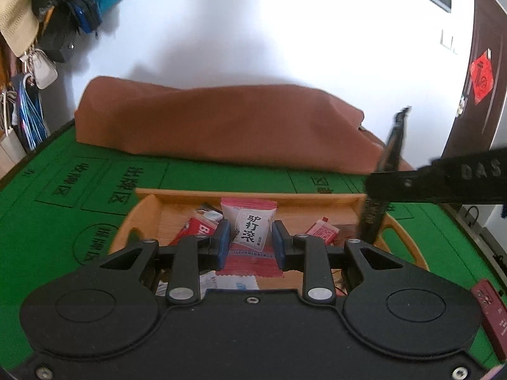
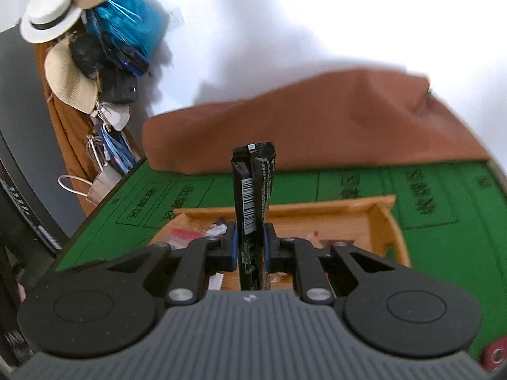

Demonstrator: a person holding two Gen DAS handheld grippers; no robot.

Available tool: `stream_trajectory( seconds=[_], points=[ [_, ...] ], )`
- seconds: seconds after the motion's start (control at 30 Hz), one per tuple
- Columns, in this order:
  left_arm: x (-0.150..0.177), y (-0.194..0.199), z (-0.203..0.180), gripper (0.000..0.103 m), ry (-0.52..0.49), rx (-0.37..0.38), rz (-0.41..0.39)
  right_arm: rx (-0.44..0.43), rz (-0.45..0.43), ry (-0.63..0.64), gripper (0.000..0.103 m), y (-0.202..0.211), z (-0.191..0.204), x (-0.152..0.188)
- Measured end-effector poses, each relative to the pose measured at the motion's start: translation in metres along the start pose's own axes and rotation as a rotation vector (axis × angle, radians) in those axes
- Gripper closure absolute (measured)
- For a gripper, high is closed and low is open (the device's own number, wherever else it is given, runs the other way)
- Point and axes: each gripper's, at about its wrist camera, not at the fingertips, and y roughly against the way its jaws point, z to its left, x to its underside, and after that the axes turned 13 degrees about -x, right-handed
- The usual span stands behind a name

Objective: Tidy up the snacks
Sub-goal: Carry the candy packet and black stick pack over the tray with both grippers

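Observation:
My left gripper (image 1: 250,240) is shut on a pink-and-white snack packet (image 1: 248,228) with black Chinese characters, held above the wooden tray (image 1: 253,197). Several red snack packets (image 1: 321,230) lie in the tray. My right gripper (image 2: 250,245) is shut on a long black snack bar wrapper (image 2: 253,190) with a barcode, held upright over the same tray (image 2: 385,218). In the left wrist view the right gripper's black body (image 1: 443,180) and the black wrapper (image 1: 385,171) show at the tray's right end.
The tray sits on a green felt table (image 1: 47,221) with printed zones. A brown cloth bundle (image 1: 221,123) lies along the far edge by the white wall. Hats and bags (image 2: 79,47) hang at the left. A dark red box (image 1: 489,313) lies at the near right.

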Motion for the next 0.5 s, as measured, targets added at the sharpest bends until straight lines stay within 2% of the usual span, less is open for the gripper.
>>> stream_trajectory(
  seconds=[0.27,0.5],
  points=[
    [0.006,-0.035,-0.018,0.076,-0.026,-0.011,0.050,0.036,0.092,-0.139,0.085,-0.055,-0.038,-0.007],
    [0.011,-0.056,-0.020,0.076,-0.033,-0.028,0.088,0.043,0.111,-0.224,0.085,-0.075,-0.062,-0.009]
  ],
)
